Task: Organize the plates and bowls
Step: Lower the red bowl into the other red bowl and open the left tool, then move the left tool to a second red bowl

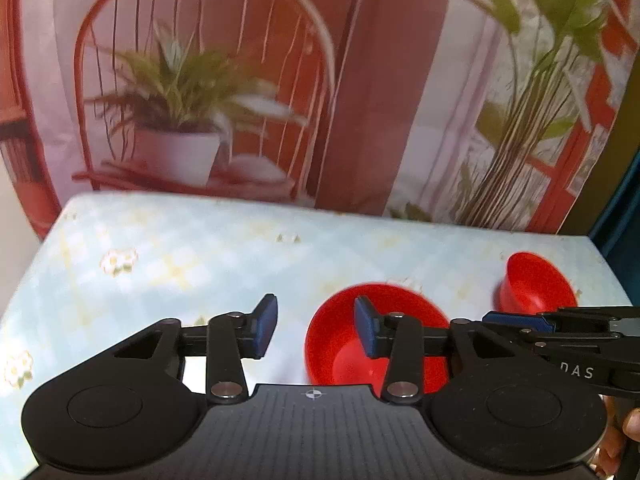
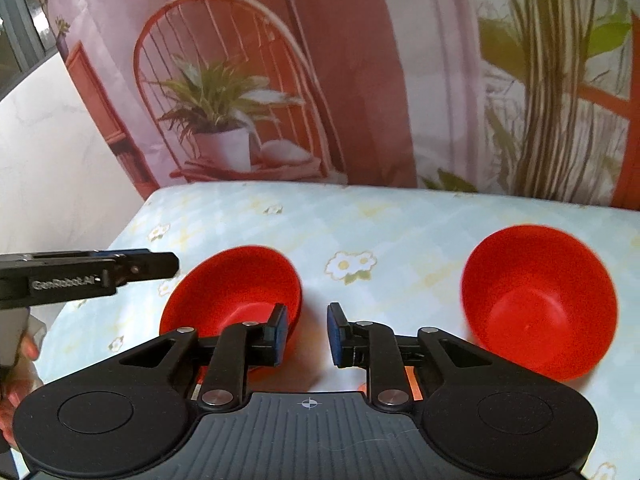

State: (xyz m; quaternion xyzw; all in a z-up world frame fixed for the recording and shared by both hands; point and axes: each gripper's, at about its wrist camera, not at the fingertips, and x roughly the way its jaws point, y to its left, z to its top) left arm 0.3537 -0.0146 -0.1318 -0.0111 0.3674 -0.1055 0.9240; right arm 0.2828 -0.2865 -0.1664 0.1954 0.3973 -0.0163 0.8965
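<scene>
2 red bowls sit apart on a floral tablecloth [image 2: 400,220]: near bowl [image 2: 236,284], far bowl [image 2: 538,304]. Left gripper [image 1: 316,330] and right gripper [image 2: 307,334] hover spread, empty, likely ready to nest them.

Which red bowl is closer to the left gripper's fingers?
The left red bowl, the one sitting just past the left gripper. The other red bowl is farther back toward the table's right edge, beyond the right gripper.
</scene>
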